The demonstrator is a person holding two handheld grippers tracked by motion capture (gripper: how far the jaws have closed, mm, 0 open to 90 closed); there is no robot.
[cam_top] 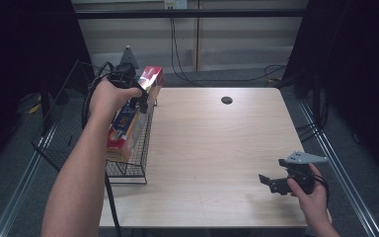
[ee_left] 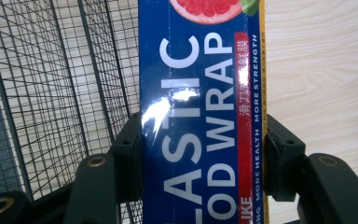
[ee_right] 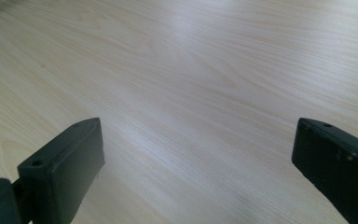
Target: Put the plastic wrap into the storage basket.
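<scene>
My left gripper [cam_top: 137,94] is clamped across a long plastic wrap box [cam_top: 131,116], holding it above the right wall of a black wire basket [cam_top: 128,168] at the table's [cam_top: 217,148] left edge. My right gripper [cam_top: 271,182], jaws spread wide and empty, sits low over bare wood near the right front corner. A dark round hole [cam_top: 226,100] lies beyond.

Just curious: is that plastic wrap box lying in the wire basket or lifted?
Lifted. The left tool clamps the plastic wrap box, tilted over the wire basket.
</scene>
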